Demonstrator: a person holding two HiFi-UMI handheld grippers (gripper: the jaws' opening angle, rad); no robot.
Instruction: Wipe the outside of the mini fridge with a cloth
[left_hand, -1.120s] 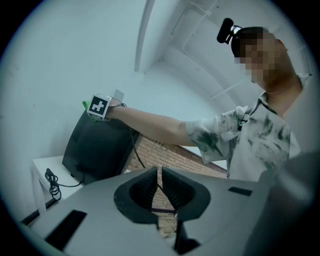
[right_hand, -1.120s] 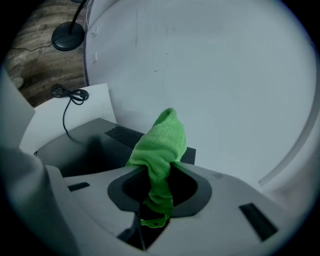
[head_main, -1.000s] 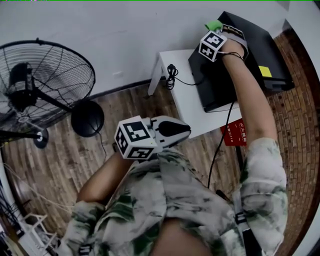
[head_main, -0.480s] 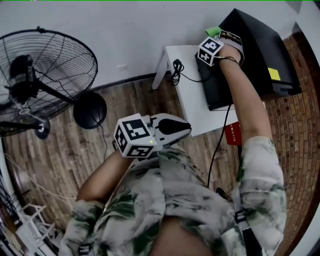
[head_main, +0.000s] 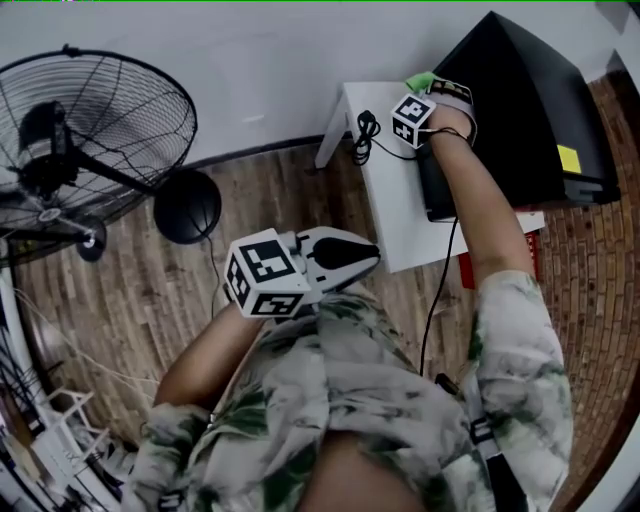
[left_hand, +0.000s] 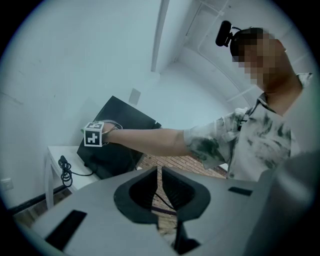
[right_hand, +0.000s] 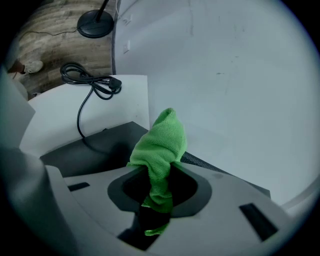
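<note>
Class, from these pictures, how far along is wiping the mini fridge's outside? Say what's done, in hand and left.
Done: the right tongs are shut on the green cloth. In hand: the cloth is at the black mini fridge, at its edge by the wall. Left: no face shows as wiped, so assume the visible sides remain. The left tongs are empty, away from the fridge.

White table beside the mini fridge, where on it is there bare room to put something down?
The white table is bare along its near strip, bordered by the mini fridge on the right and the coiled cord behind. It is crowded at the back, where the cord lies and the right tongs hold the green cloth by the fridge.
</note>
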